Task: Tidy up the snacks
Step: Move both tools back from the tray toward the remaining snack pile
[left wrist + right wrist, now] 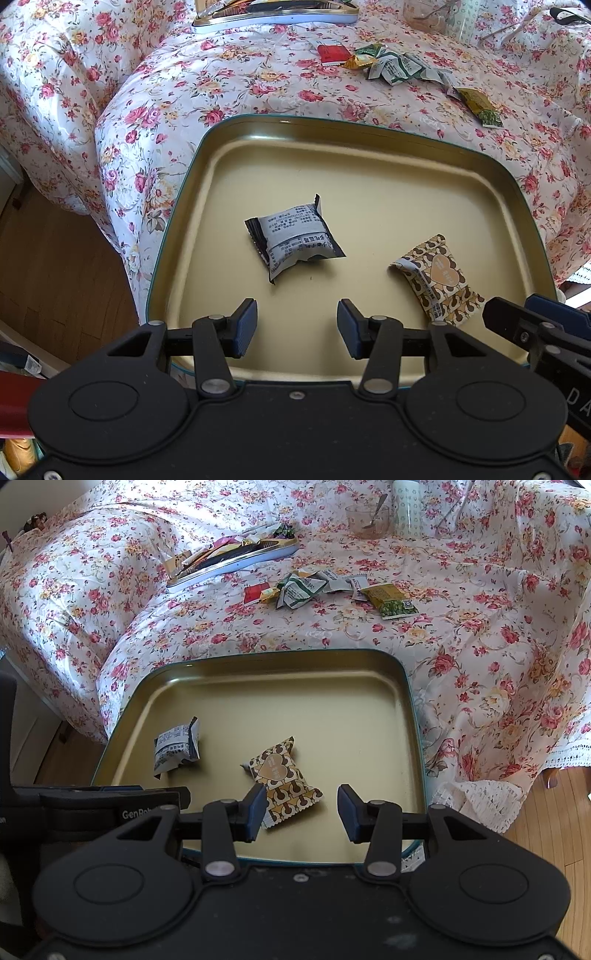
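Observation:
A gold tin tray (369, 162) (351, 686) with a teal rim lies on the floral cloth. In it lie a black-and-white snack packet (295, 236) (175, 746) and a brown patterned packet with a heart (439, 280) (282, 779). My left gripper (297, 328) is open and empty above the tray's near edge, just short of the black-and-white packet. My right gripper (302, 810) is open and empty, its left finger beside the heart packet. Loose snacks lie farther back: a red packet (332, 53) (255, 590), green-and-white wrappers (395, 66) (299, 589) and a green pea packet (480, 105) (391, 600).
A second tin tray (273, 14) (236, 559) filled with snacks sits at the back. A glass bowl with a spoon (367, 518) and a patterned cup (408, 506) stand at the far right. The table drops to wooden floor (55, 266) (554, 849) on both sides.

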`<state>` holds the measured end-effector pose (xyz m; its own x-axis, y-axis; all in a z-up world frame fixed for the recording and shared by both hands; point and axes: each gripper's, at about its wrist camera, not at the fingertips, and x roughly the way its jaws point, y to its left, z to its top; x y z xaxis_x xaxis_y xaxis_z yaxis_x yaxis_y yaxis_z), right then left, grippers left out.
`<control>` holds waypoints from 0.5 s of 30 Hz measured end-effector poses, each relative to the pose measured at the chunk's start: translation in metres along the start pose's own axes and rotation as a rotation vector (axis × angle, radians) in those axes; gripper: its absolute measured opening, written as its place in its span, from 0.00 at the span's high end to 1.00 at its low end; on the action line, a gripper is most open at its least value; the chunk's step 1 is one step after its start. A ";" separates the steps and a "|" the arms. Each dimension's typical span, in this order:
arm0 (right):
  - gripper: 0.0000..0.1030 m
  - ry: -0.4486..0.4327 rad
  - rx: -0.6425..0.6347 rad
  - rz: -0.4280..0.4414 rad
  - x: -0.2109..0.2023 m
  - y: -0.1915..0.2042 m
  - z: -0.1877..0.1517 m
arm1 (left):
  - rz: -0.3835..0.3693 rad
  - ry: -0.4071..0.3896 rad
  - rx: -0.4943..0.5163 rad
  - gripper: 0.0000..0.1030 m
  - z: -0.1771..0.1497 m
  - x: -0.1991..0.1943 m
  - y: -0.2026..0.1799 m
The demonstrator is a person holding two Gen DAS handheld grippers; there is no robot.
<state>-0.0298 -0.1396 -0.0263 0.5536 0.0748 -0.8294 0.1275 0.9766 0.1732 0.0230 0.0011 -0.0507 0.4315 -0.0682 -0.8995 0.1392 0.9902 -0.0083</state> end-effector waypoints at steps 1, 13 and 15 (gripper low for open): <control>0.55 0.001 -0.001 0.000 0.000 0.000 0.000 | -0.002 0.000 -0.001 0.46 0.000 0.000 0.000; 0.55 -0.030 -0.014 -0.010 0.005 -0.003 0.005 | -0.041 -0.035 -0.022 0.46 0.011 -0.005 0.004; 0.55 -0.058 -0.016 -0.002 0.004 -0.005 0.010 | -0.038 -0.057 -0.006 0.46 0.017 -0.007 0.003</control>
<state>-0.0196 -0.1460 -0.0250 0.5998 0.0617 -0.7977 0.1159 0.9798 0.1629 0.0359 0.0027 -0.0369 0.4764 -0.1122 -0.8721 0.1510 0.9875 -0.0446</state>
